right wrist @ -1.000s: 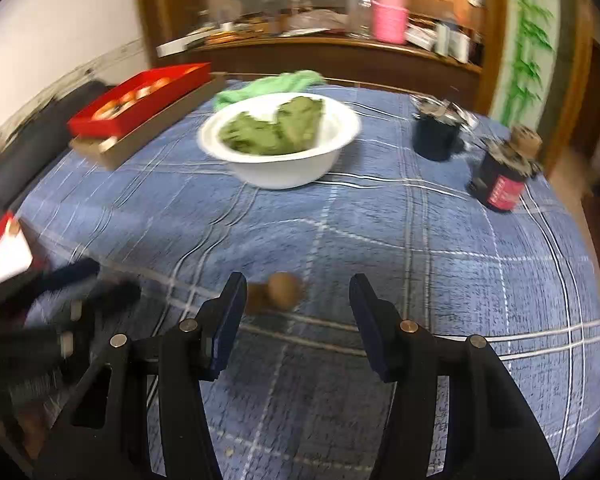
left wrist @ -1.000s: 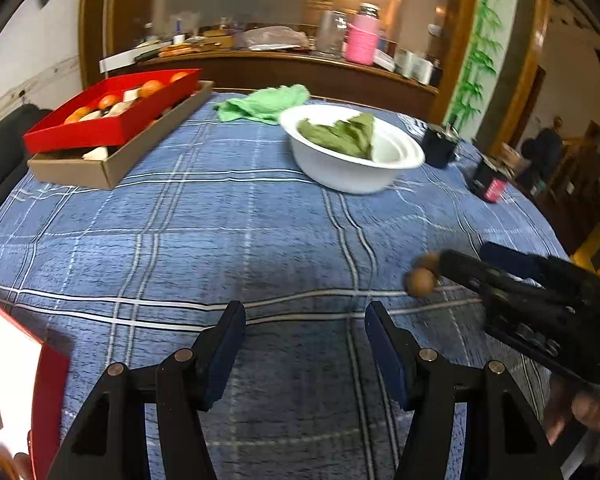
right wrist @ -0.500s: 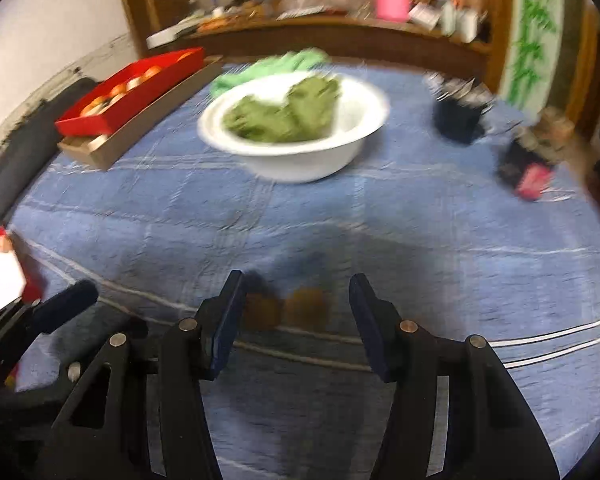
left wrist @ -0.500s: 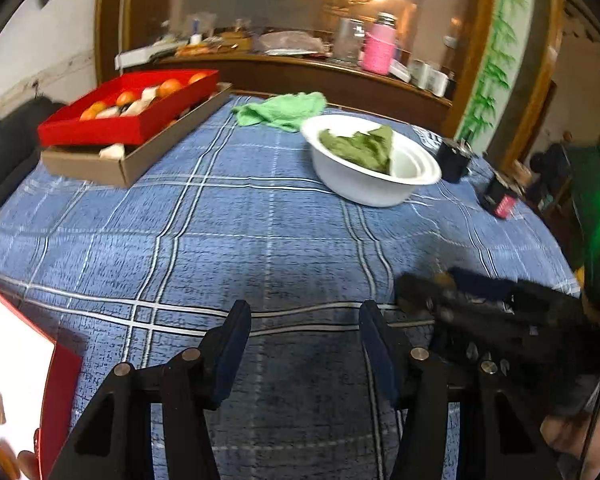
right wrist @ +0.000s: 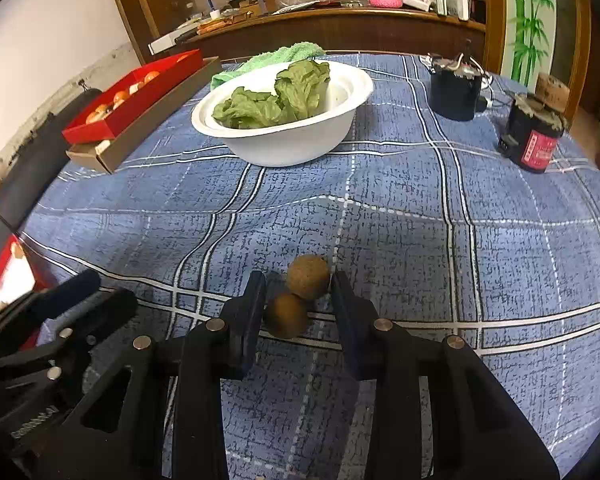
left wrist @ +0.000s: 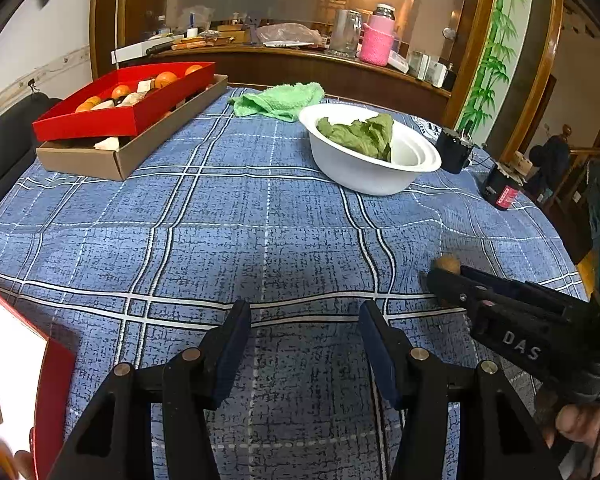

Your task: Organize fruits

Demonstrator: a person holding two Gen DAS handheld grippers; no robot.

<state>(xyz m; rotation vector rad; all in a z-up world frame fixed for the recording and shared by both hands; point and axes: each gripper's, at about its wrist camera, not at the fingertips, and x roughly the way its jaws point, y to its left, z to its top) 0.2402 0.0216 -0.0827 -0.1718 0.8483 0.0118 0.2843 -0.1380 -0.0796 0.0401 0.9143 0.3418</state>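
right fingers closing around two brown fruits near the bench's near edge

right gripper (right wrist: 298, 294) is low over the blue plaid cloth (right wrist: 400, 208), its jaws have just been closing. two round brown fruits sit on the cloth between the fingers (right wrist: 252, 312): the near fruit (right wrist: 286, 316) touches or almost touches the left finger, the far fruit (right wrist: 308, 277) sits at the tip of the right finger. the two fruits touch each other. can't tell if the pads actually press on either one; a gap shows beside the near fruit on its right.

left gripper (left wrist: 304, 344) hangs over bare cloth at the near edge, fingers apart, nothing between them.

open room: the middle of the bench is bare cloth from the fruits up to the white bowl (right wrist: 340, 128) of green leaves. far left edge: red tray (left wrist: 84, 124) with orange fruits, resting on a brown cardboard box (left wrist: 148, 148). green towel (left wrist: 280, 100) at the far edge behind the bowl. right edge: a dark cup (right wrist: 454, 92) and a dark jar with a red label (right wrist: 532, 140), well apart from the fruits. near left corner: a red-rimmed box (left wrist: 56, 392), just beside the left gripper.
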